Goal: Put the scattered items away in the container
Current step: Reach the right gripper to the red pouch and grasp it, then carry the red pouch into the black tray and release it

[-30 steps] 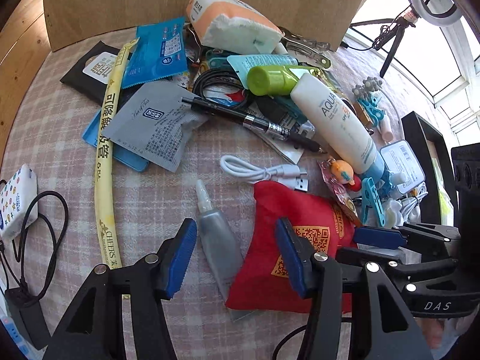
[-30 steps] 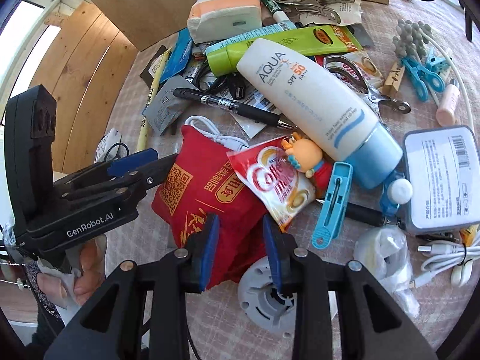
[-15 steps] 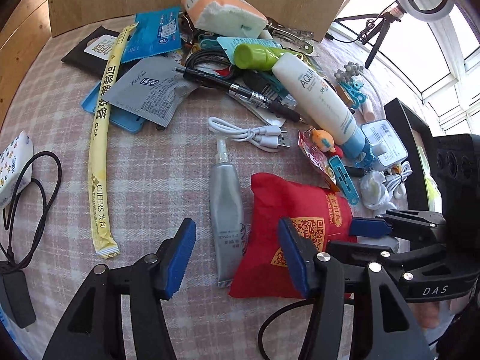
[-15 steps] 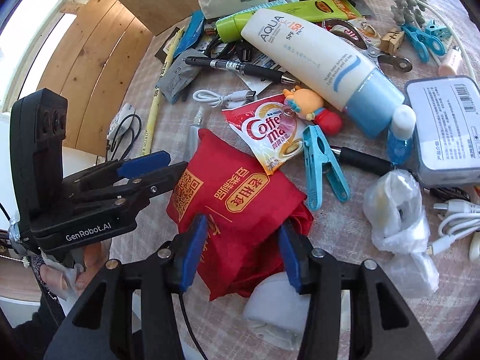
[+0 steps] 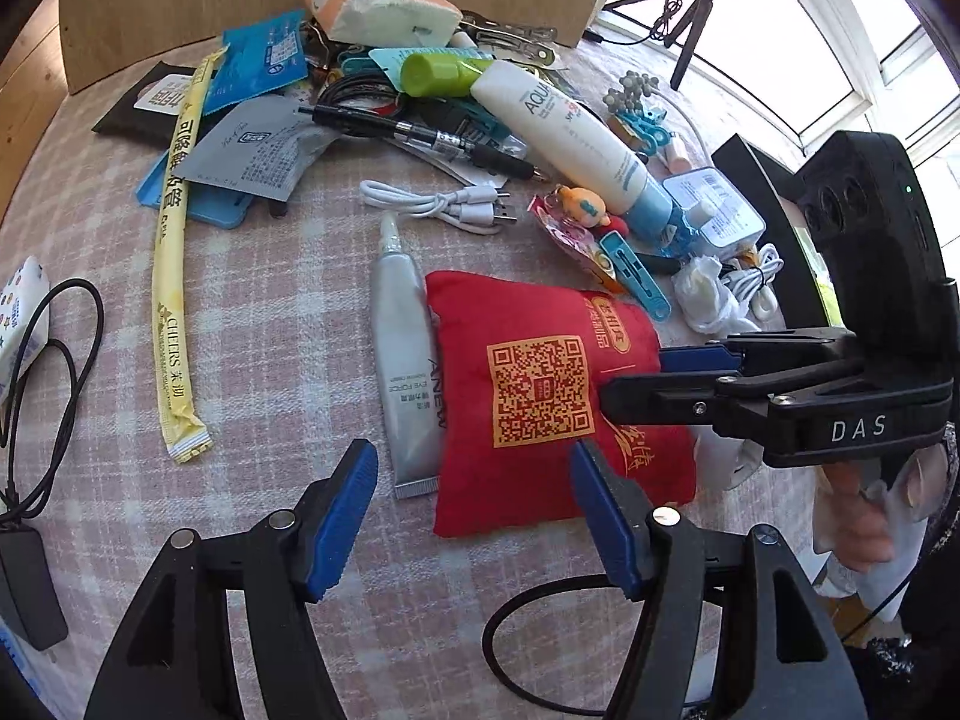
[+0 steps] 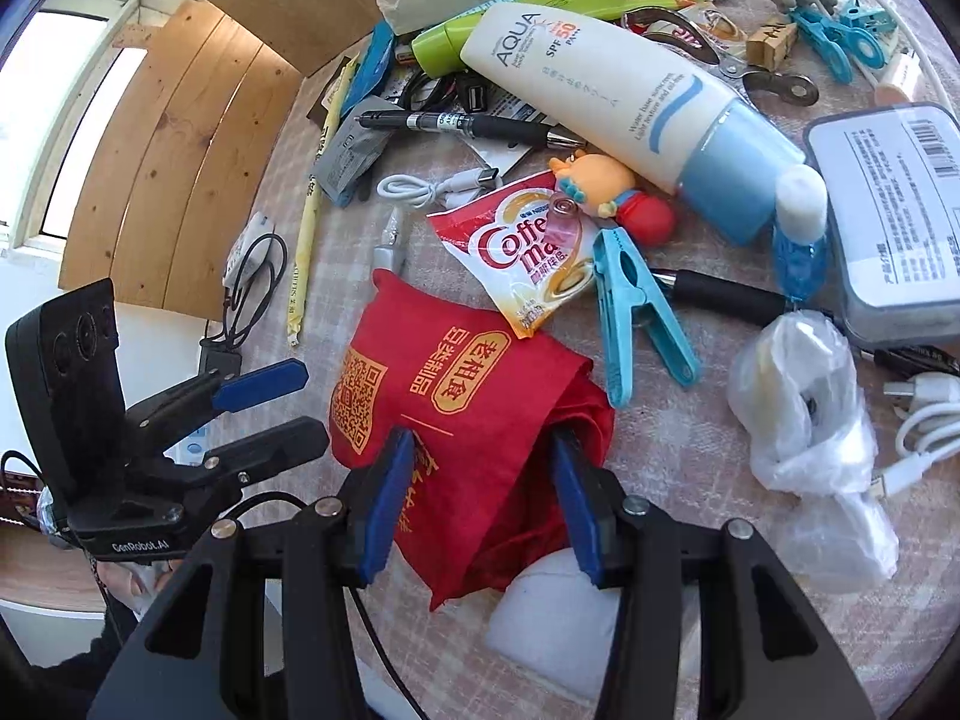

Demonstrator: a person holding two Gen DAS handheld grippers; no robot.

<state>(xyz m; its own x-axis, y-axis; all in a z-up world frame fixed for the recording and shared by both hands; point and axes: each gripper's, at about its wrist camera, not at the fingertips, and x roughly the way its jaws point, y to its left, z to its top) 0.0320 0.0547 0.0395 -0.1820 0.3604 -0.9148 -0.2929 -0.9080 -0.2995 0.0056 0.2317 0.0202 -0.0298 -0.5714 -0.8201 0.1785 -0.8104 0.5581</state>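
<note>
The checked worktop [image 5: 288, 312] runs out of frame on every side under the clutter. The red pouch [image 5: 558, 402], printed with a QR code, lies near its front edge; its rear corner hides behind the right claw [image 6: 483, 501], whose fingers straddle the fabric without clearly pinching it. The left claw [image 5: 474, 516] hangs released above the pouch's near edge. Only the right view reads "AQUA SPF 50" on the sunscreen tube [image 6: 606, 81] and "Coffee mate" on the sachet [image 6: 528, 252]; only the left shows "CHEERS" on the yellow stick [image 5: 171, 276].
</note>
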